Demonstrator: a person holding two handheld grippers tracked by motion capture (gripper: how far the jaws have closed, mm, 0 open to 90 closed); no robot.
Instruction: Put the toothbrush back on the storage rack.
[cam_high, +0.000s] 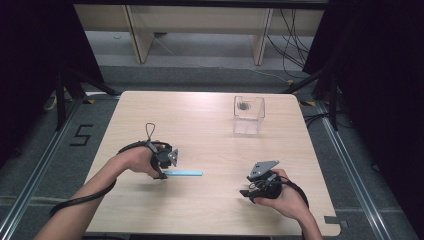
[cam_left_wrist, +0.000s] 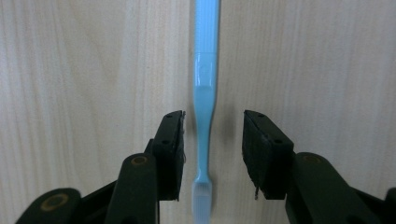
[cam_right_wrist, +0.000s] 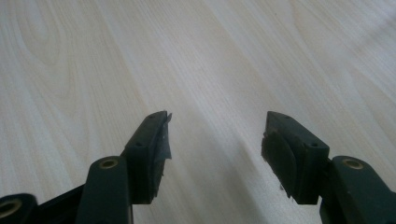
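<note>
A light blue toothbrush (cam_high: 184, 173) lies flat on the wooden table (cam_high: 210, 125), its length running left to right. My left gripper (cam_high: 162, 175) hovers over its left end. In the left gripper view the toothbrush (cam_left_wrist: 204, 107) runs straight up between the two black jaws, bristle head nearest the camera. A gap shows on each side of the handle, so the pads do not press on it and my left gripper (cam_left_wrist: 212, 140) is open. My right gripper (cam_high: 246, 192) rests near the table's front right. My right gripper (cam_right_wrist: 215, 135) is open over bare wood.
A clear plastic box (cam_high: 248, 114) stands toward the table's back right. Beyond the table's far edge are wooden furniture legs (cam_high: 140, 35) and loose cables (cam_high: 292, 45) on the floor. Black curtains close both sides.
</note>
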